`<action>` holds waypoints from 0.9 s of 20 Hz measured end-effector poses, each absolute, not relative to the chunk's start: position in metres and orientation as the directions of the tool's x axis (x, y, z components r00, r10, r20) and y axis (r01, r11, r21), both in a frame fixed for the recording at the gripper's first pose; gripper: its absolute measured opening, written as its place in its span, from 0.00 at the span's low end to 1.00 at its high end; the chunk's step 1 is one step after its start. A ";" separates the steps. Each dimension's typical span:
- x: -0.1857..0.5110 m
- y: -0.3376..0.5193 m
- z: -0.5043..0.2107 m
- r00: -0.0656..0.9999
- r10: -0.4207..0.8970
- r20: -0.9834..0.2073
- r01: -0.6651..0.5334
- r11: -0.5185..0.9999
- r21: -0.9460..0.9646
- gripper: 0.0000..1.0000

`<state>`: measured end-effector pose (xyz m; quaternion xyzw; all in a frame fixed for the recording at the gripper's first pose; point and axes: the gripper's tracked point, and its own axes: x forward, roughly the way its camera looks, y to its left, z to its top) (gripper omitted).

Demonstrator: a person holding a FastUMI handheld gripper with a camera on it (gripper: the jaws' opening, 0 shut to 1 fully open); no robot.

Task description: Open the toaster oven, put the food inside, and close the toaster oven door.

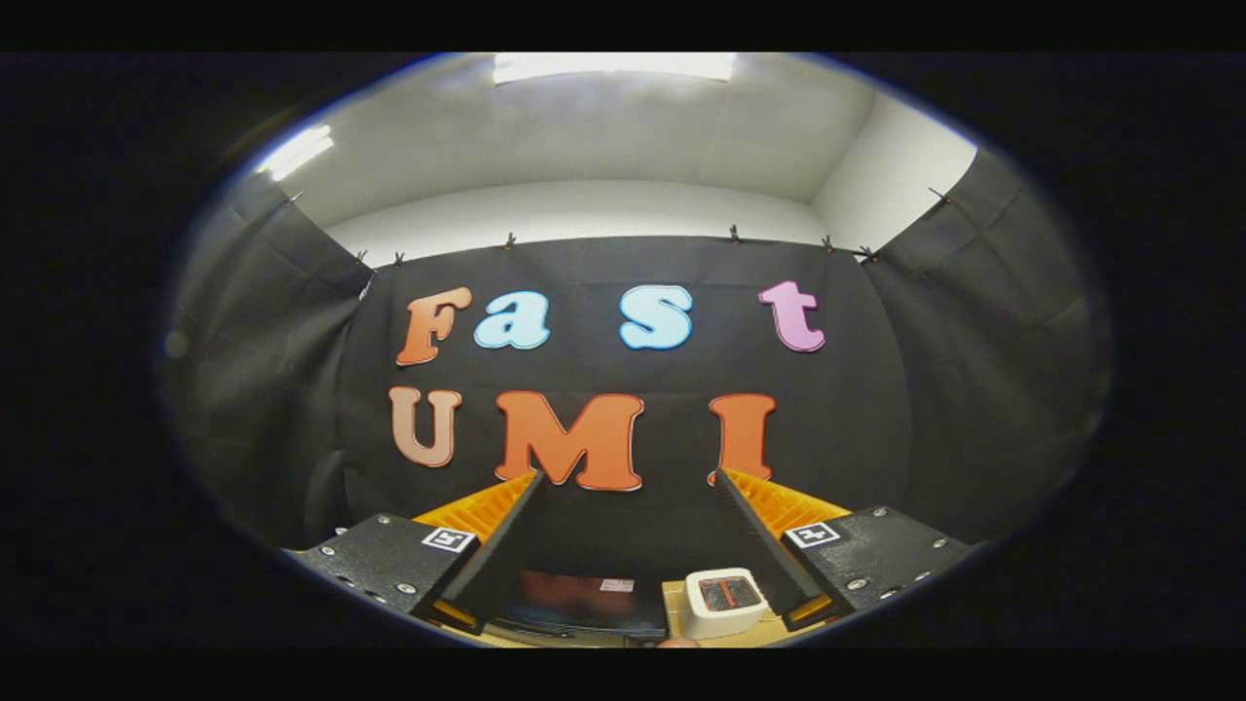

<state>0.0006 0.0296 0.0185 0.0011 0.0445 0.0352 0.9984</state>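
Standing beside the booth, I see the gripper (628, 526) held high and level, its fingers spread wide with nothing between them, aimed more at the back wall than at the work. In the gripper view, low in the middle of the frame and between the two fingers, sits a dark, glossy box that I take to be the toaster oven (574, 604); its front shows a dull reddish reflection and a small pale tag, but I cannot tell whether the door is open or closed. Just to its right, close against the right finger, is a small white rounded block (725, 602) with a dark window on top, smooth like moulded plastic; whether it is the food or something else I cannot say. Both rest on a pale wooden table (672, 596). The fingers are flat, wedge-shaped plates with ribbed outer faces, bolted to matte blocks carrying square markers. To start well, I judge the gripper should tip down and drop toward the oven's front so the handle comes into view before any grasp is tried.
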 end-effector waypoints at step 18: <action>-0.041 0.132 -0.235 0.756 0.196 -0.625 -0.156 0.981 0.120 0.97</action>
